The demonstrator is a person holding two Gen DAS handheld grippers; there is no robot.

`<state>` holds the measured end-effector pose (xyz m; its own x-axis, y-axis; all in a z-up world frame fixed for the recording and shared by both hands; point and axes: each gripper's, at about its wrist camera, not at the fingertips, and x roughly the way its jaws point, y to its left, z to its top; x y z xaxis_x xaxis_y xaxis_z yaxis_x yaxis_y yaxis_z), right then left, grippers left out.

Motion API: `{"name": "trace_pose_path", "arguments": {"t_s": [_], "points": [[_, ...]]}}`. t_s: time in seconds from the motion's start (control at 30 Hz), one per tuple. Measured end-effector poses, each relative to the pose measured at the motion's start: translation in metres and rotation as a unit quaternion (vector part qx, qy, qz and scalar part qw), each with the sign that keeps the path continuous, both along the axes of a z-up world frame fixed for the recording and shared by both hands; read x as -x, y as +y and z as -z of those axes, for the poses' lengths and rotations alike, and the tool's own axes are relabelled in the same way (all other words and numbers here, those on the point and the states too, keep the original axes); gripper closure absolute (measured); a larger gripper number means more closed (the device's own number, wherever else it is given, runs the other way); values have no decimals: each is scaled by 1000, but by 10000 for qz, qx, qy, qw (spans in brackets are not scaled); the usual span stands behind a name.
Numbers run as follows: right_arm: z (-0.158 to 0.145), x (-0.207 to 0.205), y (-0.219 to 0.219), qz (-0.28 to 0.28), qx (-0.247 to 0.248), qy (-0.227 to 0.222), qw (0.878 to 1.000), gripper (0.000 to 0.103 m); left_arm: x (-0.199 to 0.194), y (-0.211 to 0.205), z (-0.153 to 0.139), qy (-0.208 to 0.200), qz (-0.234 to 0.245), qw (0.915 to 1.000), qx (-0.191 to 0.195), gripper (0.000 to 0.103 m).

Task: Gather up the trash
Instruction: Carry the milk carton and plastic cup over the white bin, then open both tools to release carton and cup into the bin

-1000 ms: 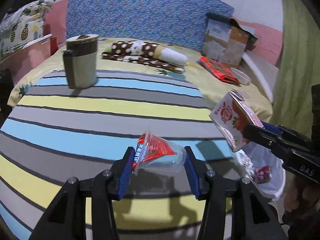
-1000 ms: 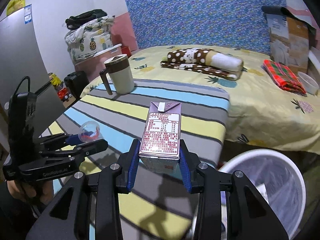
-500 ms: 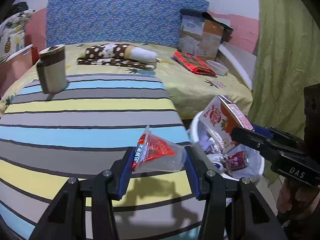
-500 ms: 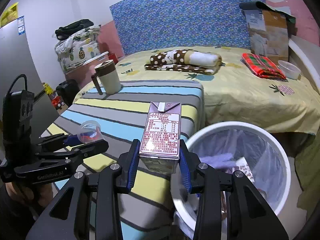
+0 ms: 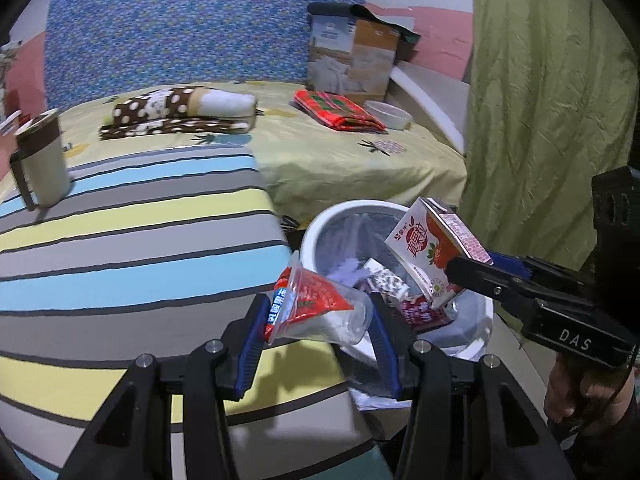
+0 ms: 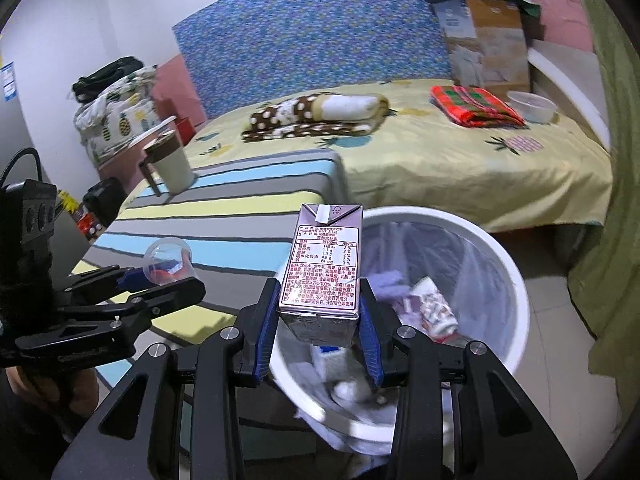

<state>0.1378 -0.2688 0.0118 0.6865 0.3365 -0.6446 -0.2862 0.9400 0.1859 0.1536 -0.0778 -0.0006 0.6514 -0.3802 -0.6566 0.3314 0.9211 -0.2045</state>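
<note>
While both items are carried toward the white trash bin [image 5: 316,232], a clear plastic cup [image 5: 320,314] is pinched sideways in the left gripper [image 5: 318,344] over the striped table [image 5: 120,240] edge, short of the rim; the milk carton [image 6: 322,268], clamped upright in the right gripper [image 6: 318,328], is held above the opening, nearer release.

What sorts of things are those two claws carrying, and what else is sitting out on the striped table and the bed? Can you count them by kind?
Milk cartons: 1, milk carton in the right gripper
Plastic cups: 1, plastic cup in the left gripper
Mugs: 1, mug
Bowls: 1, bowl
Folded cloths: 2, red plaid cloth, dotted blanket
Total: 6
</note>
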Motion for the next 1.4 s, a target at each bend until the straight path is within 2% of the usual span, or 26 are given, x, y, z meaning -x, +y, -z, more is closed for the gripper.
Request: {"name": "trace_pose_path", "arguments": {"t_s": [0.53,0.63,0.93,1.4], "points": [[27,-11,-34,363,-50,501,9981,63,-21,-50,19,153,628,9978,-149,51],[29,-12,-39,473,-81,567,9972,63,-25,-56,23,201,677,9973,-215,48],[17,-4,-46,566,-199,334,9976,63,-22,-57,24,153,668,9975,-187,41],[5,28,-28,558,29,112,9984,62,16,-42,10,-74,409,9987,-279,40]]}}
